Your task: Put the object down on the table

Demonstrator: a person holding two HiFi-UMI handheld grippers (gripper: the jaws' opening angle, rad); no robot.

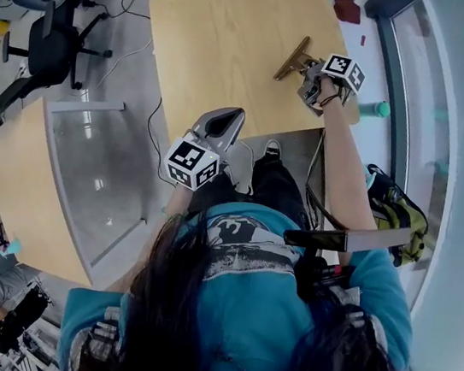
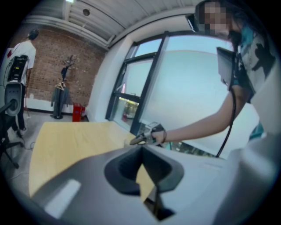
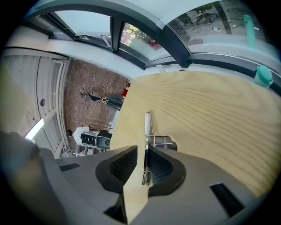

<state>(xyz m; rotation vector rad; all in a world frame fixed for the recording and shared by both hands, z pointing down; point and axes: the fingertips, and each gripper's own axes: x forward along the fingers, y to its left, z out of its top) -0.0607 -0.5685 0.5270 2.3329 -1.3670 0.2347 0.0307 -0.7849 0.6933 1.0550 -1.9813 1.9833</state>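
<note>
Right gripper (image 3: pixel 141 151) | jaws slightly apart, metal bracket (image 3: pixel 147 123) loose between my fingers | risk: a finger snags, bracket topples.

Bracket (image 1: pixel 294 60) on the table (image 1: pixel 227 41), between jaws of the right gripper (image 3: pixel 141 151)

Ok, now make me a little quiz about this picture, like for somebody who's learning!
1. True or false: the left claw holds something.
2. What is between the pads of the right claw? A) a cup B) a metal piece C) a cloth
3. Fill in: the right claw is above a wooden ____.

Key: 1 false; 2 B; 3 table.
</note>
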